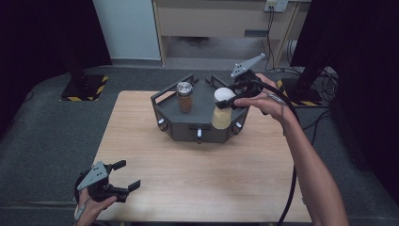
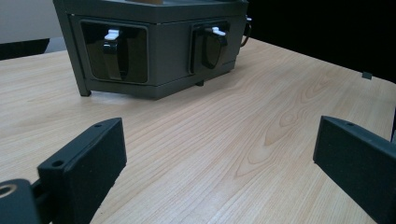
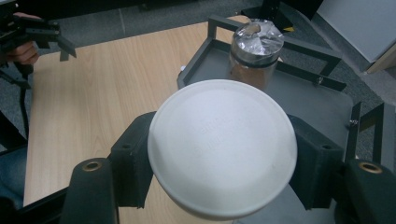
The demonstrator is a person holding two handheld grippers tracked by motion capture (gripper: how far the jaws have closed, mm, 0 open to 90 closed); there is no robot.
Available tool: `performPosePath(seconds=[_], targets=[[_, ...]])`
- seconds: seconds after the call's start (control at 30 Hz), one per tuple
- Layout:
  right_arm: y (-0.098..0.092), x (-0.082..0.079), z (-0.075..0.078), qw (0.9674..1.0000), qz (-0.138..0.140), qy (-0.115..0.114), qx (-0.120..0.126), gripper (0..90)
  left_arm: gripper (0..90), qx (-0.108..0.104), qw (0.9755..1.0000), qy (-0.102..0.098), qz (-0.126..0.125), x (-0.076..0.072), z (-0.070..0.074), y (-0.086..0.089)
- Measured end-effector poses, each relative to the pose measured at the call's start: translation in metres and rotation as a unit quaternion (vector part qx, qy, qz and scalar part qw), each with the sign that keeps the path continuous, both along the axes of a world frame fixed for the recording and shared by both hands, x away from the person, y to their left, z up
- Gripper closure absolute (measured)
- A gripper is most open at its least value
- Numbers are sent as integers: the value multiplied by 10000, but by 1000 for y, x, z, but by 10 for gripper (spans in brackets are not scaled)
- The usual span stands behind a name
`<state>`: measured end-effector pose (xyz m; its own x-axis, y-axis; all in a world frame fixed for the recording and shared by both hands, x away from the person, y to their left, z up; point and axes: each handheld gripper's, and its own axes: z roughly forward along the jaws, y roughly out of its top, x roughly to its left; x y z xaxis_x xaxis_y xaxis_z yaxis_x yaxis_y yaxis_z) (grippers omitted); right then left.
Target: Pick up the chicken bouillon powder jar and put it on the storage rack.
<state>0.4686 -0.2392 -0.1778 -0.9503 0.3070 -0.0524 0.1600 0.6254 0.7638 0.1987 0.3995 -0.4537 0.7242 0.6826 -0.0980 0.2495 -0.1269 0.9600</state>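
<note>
My right gripper point(image 1: 227, 100) is shut on a white-lidded jar point(image 1: 222, 109) of pale contents and holds it above the right side of a dark grey rack point(image 1: 197, 131). From the right gripper view the jar's round white lid point(image 3: 222, 148) sits squeezed between the two black pads point(image 3: 132, 161). A second jar point(image 1: 185, 96) with a foil top and brown contents stands upright on the rack's left part, also in the right gripper view as the foil-topped jar point(image 3: 255, 51). My left gripper point(image 1: 123, 178) rests open near the table's front left corner, nothing between its jaws.
The rack's front faces carry dark knobs with white tabs point(image 2: 112, 51). Light wooden table point(image 1: 188, 174) extends bare in front of the rack. Black stand bases and cables lie on the grey floor point(image 1: 47, 122) around the table.
</note>
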Motion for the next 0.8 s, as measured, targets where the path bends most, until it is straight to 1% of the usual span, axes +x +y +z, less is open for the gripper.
performPosePath(seconds=[0.17,0.37,0.47,0.57,0.7,0.8], targets=[[7,13,1,10000,-25,12,32,343,13,-16,10000,24,7,1,-1,1],[12,25,-3,9998,-164,54,32,343,13,-37,10000,43,20,2,-2,1],[14,29,-6,9996,-291,27,4,344,13,-49,10000,51,25,3,-2,1],[14,33,-9,9988,-480,24,30,344,13,-39,10000,63,34,3,-2,1],[18,35,-11,9971,-759,-67,-6,344,13,-39,10000,77,41,4,-2,1],[20,39,-12,9958,-916,-37,3,344,13,-29,10000,84,27,4,-2,1]])
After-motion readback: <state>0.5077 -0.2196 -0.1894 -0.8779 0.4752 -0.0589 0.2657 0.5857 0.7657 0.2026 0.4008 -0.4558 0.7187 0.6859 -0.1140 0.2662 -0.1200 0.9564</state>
